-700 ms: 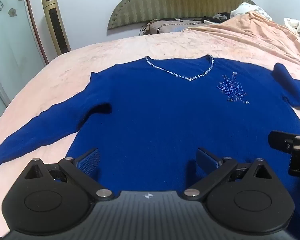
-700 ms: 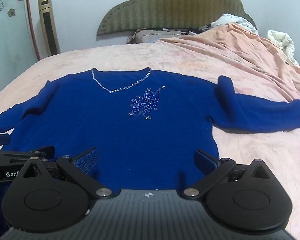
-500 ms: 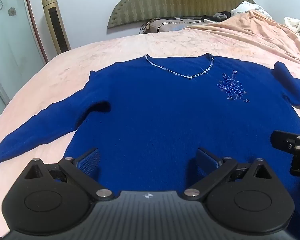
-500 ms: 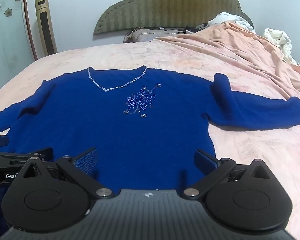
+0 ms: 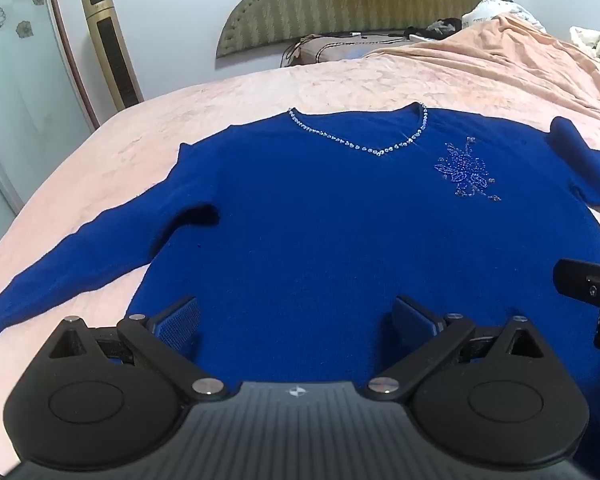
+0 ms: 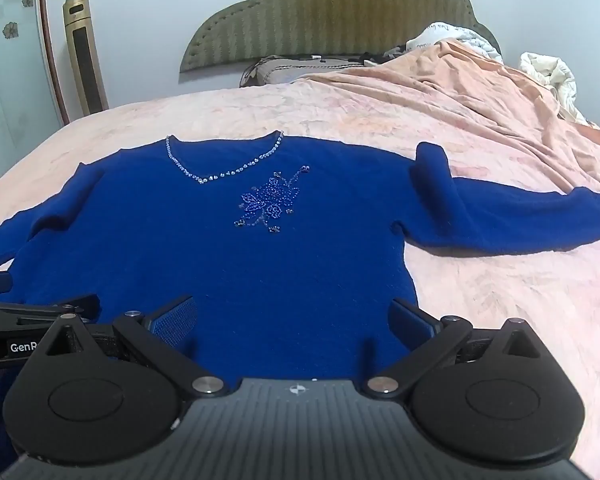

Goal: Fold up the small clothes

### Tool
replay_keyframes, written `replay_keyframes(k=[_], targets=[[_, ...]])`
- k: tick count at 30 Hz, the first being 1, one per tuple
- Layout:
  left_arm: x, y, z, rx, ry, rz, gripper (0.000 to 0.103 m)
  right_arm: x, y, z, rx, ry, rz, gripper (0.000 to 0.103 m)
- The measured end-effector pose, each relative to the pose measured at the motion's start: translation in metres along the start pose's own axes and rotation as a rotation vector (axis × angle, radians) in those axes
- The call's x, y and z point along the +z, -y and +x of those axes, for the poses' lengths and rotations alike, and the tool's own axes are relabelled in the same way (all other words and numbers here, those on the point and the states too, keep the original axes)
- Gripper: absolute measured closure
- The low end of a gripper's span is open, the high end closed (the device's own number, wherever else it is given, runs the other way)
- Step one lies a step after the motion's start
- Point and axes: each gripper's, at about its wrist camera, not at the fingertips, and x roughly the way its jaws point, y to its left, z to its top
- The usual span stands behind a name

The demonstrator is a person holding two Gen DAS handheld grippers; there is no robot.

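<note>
While both grippers hang over the lower hem, the blue sweater [image 5: 300, 220] lies spread flat, front up, across the middle of both views on the pink bedspread [image 5: 120, 148]. Its beaded V-neckline [image 5: 360, 136] sits toward the top centre of the left wrist view, with a beaded flower motif [image 6: 270, 204] just below and right of the neckline in the right wrist view. One sleeve [image 5: 80, 256] stretches toward the lower left edge of the left view; the other sleeve [image 6: 520, 220] runs out to the right edge of the right view, with a raised fold at the shoulder. The left gripper [image 5: 296, 320] has its fingers [image 5: 178, 322] spread wide with nothing clamped, only sweater fabric seen beyond them at the bottom of the frame. The right gripper [image 6: 292, 320] is likewise released, its fingers [image 6: 410, 320] wide apart above the sweater's lower right corner. Each gripper shows at the other's frame edge. A green padded headboard [image 6: 328, 12] fills the top centre, a gold tower fan [image 5: 112, 48] stands at upper left, and a rumpled peach blanket [image 6: 500, 100] lies at upper right.
</note>
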Motion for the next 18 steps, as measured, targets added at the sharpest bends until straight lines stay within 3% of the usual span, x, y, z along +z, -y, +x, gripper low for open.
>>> replay_keyframes(k=[11, 18], targets=[[0.001, 0.004, -0.008, -0.018, 0.041, -0.001, 0.000, -0.001, 0.005, -0.006, 0.056, 0.044, 0.031, 0.000], [0.003, 0.009, -0.001, -0.017, 0.007, -0.008, 0.000, -0.004, 0.011, -0.005, 0.053, 0.048, 0.027, 0.000]])
